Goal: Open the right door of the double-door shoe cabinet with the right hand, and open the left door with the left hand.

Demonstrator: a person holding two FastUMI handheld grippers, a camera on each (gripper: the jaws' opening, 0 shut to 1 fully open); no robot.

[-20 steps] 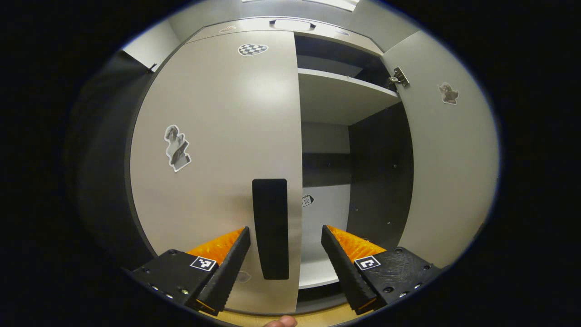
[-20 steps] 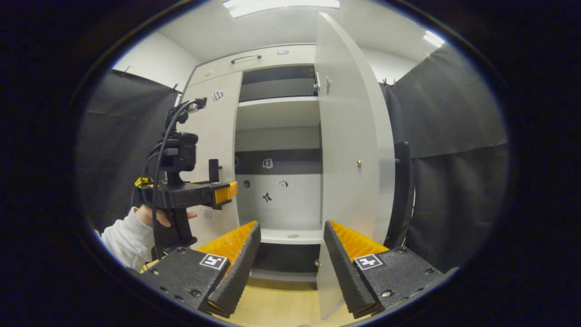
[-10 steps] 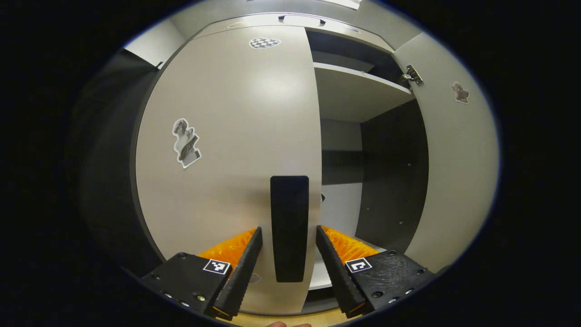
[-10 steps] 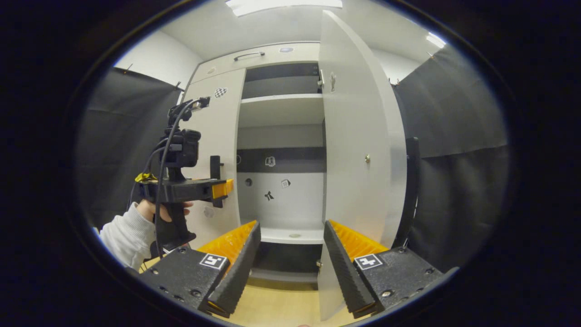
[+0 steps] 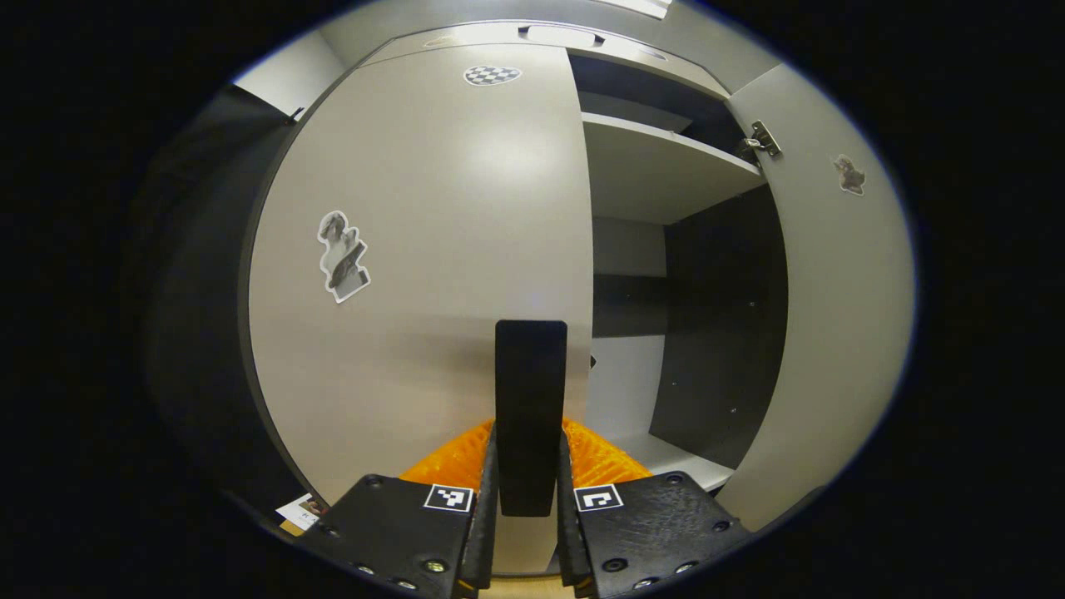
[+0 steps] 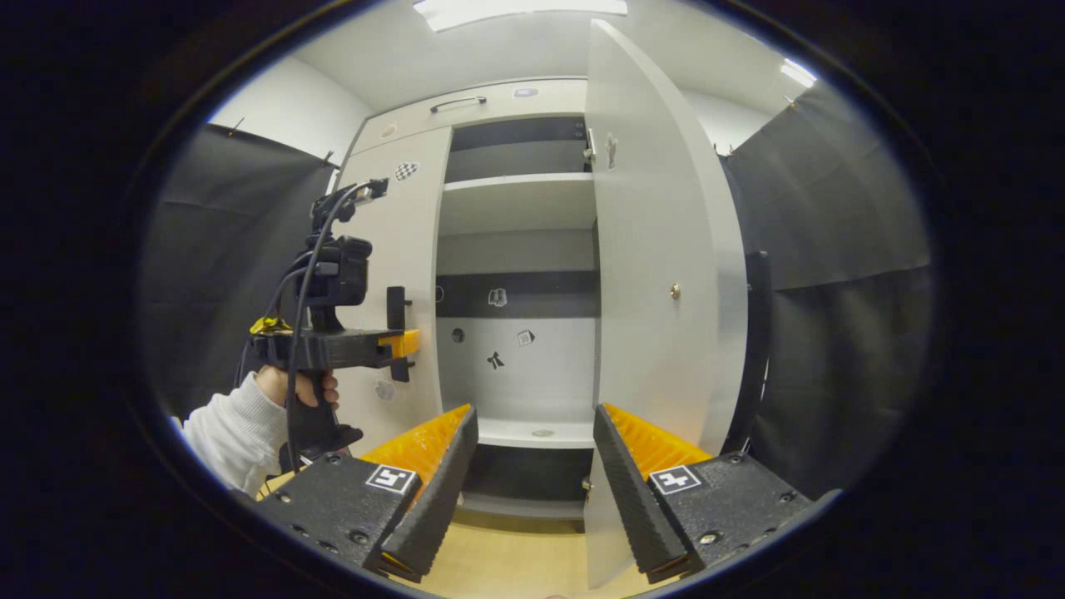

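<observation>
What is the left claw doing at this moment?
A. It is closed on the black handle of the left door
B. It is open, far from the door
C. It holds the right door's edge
A: in the left gripper view both fingers of the left claw press on the black handle of the closed left door.

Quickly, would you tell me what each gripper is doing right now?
Left gripper: shut on the left door handle.
Right gripper: open, holding nothing.
</observation>
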